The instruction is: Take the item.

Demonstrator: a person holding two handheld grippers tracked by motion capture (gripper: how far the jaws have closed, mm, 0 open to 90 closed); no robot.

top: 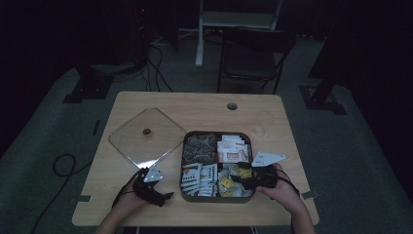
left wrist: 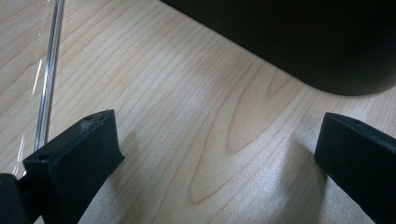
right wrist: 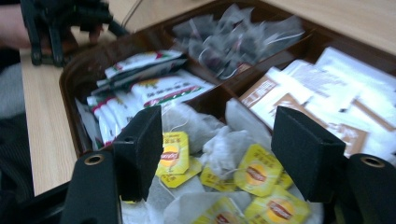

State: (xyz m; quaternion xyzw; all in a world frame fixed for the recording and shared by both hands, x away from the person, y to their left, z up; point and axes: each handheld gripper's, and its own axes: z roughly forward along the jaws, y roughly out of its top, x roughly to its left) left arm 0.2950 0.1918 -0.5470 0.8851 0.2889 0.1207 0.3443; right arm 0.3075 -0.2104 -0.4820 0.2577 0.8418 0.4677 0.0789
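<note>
Dim room, wood counter (top: 204, 105): lid (top: 146, 136) parked aside so my right tongs (right wrist: 219, 154), part open, empty, can reach tea bags (right wrist: 254, 175) in box (top: 187, 195); left tongs (left wrist: 215, 154) wide, idle.

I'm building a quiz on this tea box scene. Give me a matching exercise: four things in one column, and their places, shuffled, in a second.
Things:
1. lid
2. yellow-tag tea bags
3. dark mesh bags
4. left gripper

Places:
A. in the box's far-left compartment in the high view
B. on the table, left of the box
C. under the right gripper, between its open jaws
D. over bare table between lid and box

Pairs: 1-B, 2-C, 3-A, 4-D
</note>
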